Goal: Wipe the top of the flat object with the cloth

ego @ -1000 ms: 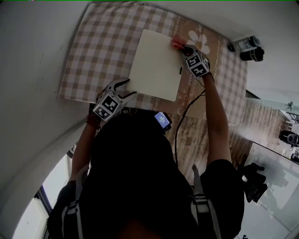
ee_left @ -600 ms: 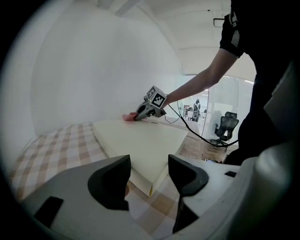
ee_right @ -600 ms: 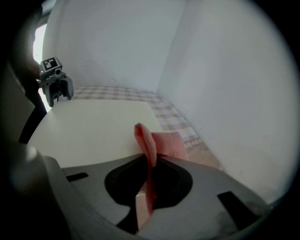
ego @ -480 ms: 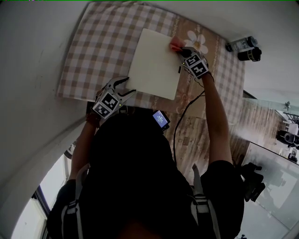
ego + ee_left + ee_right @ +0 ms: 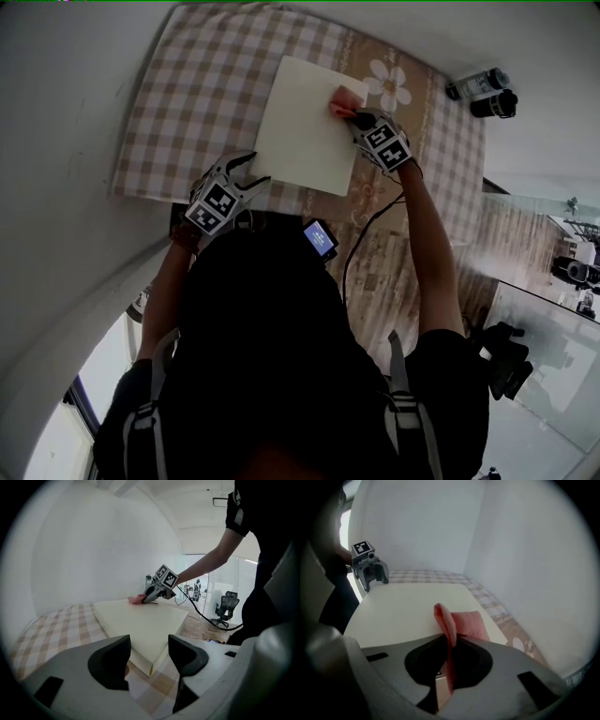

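1. Flat object (image 5: 305,127): pale cream rectangular slab, lying flat on a checked tablecloth (image 5: 187,94), set at a slight angle to the cloth's checks.
2. Cloth (image 5: 464,623): pink, small, folded; resting on the slab's top near its far right corner, one fold standing upright and pinched, the rest spread flat on the cream surface.
3. Right gripper (image 5: 351,112): clamped on the cloth, jaws drawn together on the upright fold, tips lowered to the slab's top close to its right edge.
4. Left gripper (image 5: 149,660): jaws spread apart, nothing clasped; placed at the slab's near left corner, that corner seen in the gap just ahead of the jaws. Contact with the slab not clear from either view.
5. Daisy motif (image 5: 389,82): printed on the brown border of the tablecloth, just beside the cloth and the right gripper.
6. Two dark cylindrical containers (image 5: 483,94): lying off the tablecloth, beyond its far right corner, well apart from the slab.
7. Black cable (image 5: 361,244): trailing from the right gripper back toward the person.
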